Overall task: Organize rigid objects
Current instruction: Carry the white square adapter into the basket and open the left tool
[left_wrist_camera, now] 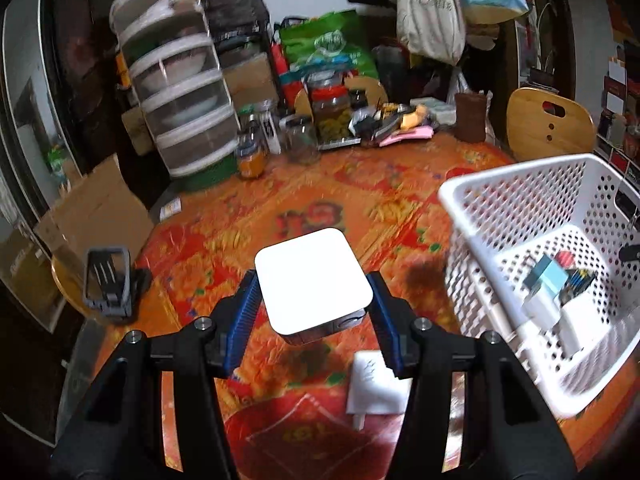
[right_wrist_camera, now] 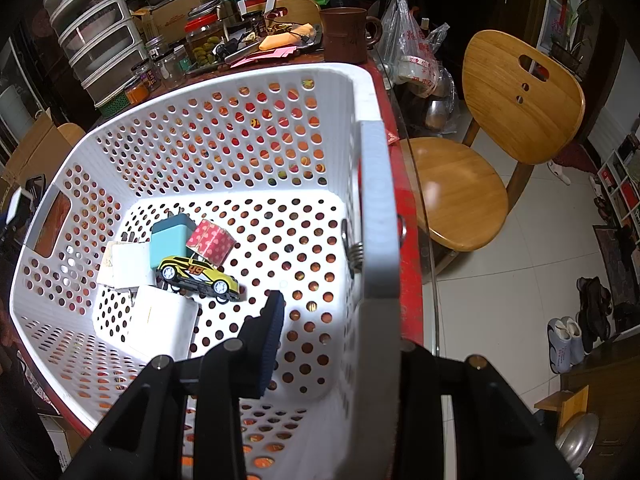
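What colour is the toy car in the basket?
Yellow with black and white markings; clearest in the right wrist view.

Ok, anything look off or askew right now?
Nothing damaged or spilled. The white box sits tilted in the left gripper. The right gripper straddles the basket wall.

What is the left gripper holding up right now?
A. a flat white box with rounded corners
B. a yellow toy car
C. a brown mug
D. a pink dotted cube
A: the left gripper has its blue pads on both sides of the flat white box with rounded corners, lifted above the orange patterned tablecloth.
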A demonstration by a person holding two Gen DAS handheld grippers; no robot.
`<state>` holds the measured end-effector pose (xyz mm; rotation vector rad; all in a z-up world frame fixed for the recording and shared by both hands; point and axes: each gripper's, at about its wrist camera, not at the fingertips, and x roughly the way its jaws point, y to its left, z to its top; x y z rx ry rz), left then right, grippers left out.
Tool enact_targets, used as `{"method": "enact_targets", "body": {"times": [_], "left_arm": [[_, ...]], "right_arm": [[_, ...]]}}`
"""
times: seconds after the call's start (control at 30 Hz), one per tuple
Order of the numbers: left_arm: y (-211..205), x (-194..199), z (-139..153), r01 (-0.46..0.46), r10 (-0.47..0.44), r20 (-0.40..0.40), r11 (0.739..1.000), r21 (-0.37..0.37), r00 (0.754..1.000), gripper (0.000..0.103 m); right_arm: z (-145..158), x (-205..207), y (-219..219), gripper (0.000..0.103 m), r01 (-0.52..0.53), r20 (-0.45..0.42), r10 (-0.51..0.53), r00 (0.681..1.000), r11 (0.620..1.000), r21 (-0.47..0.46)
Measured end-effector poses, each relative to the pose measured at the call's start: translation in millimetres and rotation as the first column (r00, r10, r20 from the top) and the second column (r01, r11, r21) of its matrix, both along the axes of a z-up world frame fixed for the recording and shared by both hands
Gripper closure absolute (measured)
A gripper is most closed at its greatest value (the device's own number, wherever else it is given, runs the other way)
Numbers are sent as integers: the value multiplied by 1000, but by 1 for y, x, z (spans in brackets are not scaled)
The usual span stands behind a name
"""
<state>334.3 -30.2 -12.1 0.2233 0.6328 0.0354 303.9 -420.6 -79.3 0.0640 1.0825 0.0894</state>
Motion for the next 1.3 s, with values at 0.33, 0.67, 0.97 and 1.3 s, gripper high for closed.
{"method": "enact_targets", "body": {"times": [0.33,0.67,0.97,1.3], "left_arm": [[-90,-4,22,138,-140,43,989,57,989,52],[-172,1,12,214,-212,-29,969,124,977,52],[-204,7,-12,255,-240,-136,961,106,961,52],[-214,-4,-13,281,-268,-102,948,148,958,15]], "right_arm": [[0,1,0,67,-1,1,1,1000,1000,1],[0,1,0,67,-1,0,1,1000,1000,2],[0,1,0,67,-1,-1,1,1000,1000,2],[0,1,1,67,-3,-1,3,1000,1000,5]]}}
